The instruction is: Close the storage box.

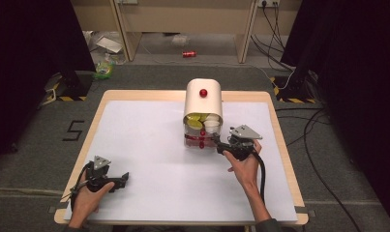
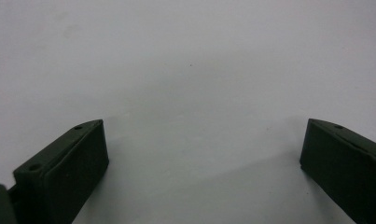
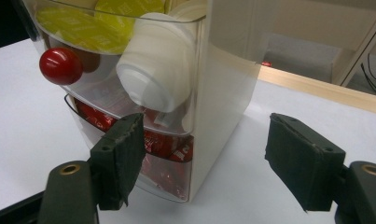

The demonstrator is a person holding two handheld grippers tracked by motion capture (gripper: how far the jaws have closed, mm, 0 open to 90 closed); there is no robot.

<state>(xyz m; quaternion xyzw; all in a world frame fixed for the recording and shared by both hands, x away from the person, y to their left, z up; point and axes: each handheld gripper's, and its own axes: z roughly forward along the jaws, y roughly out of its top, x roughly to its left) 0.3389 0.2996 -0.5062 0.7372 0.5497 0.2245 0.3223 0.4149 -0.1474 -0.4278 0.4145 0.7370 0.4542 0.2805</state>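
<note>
High view, count: one cream dispenser (image 1: 203, 96) on the worktop (image 1: 149, 145), two sets of tongs, two red knobs, one on the dispenser's top face and one on its clear front.
Dispenser, place: toward twelve o'clock on the worktop, a little right of centre, standing upright.
Dispenser, axis: long axis vertical; its clear front faces six o'clock, toward the person.
Upper compartment: yellow pods (image 3: 90, 21) and white pods (image 3: 157, 74) heaped behind the clear wall; exact number cannot be told.
Lower compartment: red pods (image 3: 164, 142) behind the clear drawers, number unclear.
Front knob: red ball (image 3: 60, 66) on the upper clear panel, at about ten o'clock in the right gripper view.
Right tongs (image 1: 217, 141): at four o'clock of the dispenser, jaws parted and straddling its front right corner; one jaw lies against the clear lower front, the other stands apart from the cream side wall; not clamped.
Left tongs (image 2: 202, 158): jaws wide apart, nothing between them, over bare white worktop at about seven o'clock, well apart from the dispenser.
</note>
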